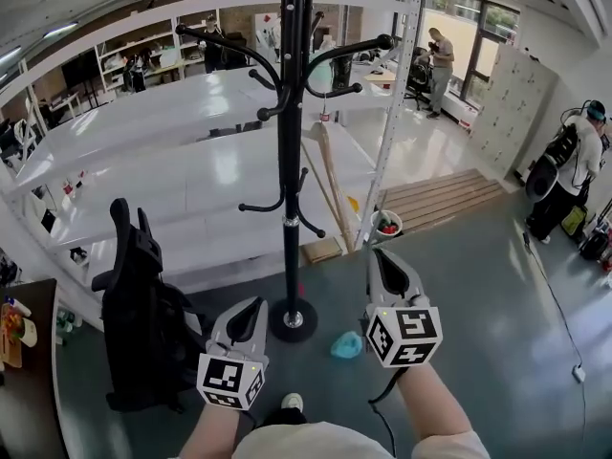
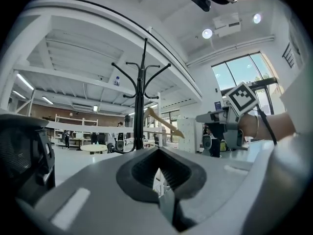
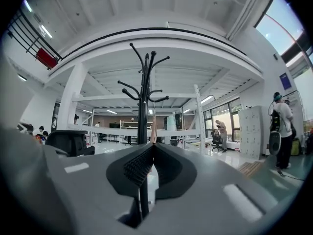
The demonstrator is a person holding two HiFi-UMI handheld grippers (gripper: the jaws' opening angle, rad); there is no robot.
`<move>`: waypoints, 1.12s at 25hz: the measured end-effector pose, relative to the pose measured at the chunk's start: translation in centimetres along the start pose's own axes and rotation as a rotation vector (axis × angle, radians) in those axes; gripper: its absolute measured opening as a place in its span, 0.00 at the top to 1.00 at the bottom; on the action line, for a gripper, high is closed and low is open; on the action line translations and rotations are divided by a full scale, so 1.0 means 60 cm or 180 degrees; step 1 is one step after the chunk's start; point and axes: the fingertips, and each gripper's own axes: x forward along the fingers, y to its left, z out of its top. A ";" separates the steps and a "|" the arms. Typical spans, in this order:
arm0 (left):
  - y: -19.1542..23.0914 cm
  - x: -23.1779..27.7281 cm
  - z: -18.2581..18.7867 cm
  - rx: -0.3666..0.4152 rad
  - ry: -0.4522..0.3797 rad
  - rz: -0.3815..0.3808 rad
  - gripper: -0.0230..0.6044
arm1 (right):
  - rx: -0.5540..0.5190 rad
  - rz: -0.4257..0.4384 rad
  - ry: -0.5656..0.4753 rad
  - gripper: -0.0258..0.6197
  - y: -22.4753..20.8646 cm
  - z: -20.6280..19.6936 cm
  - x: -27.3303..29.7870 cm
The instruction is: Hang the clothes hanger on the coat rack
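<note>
The black coat rack (image 1: pixel 290 161) stands upright on its round base on the grey floor (image 1: pixel 478 285), right in front of the person. The wooden hanger (image 2: pixel 165 124) hangs from one of the rack's arms on the right side of the pole, about halfway up, tilted, with its lower end pointing down toward the floor. Both grippers are low and near the base, well below the hanger and touching neither it nor the rack. The left gripper (image 1: pixel 253 306) is just left of the base. Its jaws are clenched tip to tip with nothing between them, and its own view shows only the rack and hanger far beyond the tips. The right gripper (image 1: pixel 382 258) is just right of the base and a little higher. Its jaws are also pressed together and empty. In the right gripper view the pole and the edge-on hanger line up just above the closed tips, but they stand apart from them. A small teal thing (image 1: pixel 346 345) lies on the floor between the base and the right gripper. A black chair (image 1: pixel 143 304) stands to the left of the rack, and white shelving (image 1: pixel 191 142) runs behind it. Two people (image 1: pixel 572 165) stand well off to the right.
</note>
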 end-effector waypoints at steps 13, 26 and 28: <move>-0.205 -0.152 0.009 -0.0064 -0.0079 0.0094 0.96 | -0.0116 0.0261 0.0441 0.92 0.014 -0.149 -0.286; -0.260 -0.280 -0.017 -0.0099 0.0058 0.0270 0.96 | -0.0087 0.0464 0.0567 0.92 0.072 -0.194 -0.427; -0.262 -0.295 -0.019 -0.0106 0.0066 0.0269 0.96 | -0.0102 0.0469 0.0557 0.92 0.084 -0.191 -0.442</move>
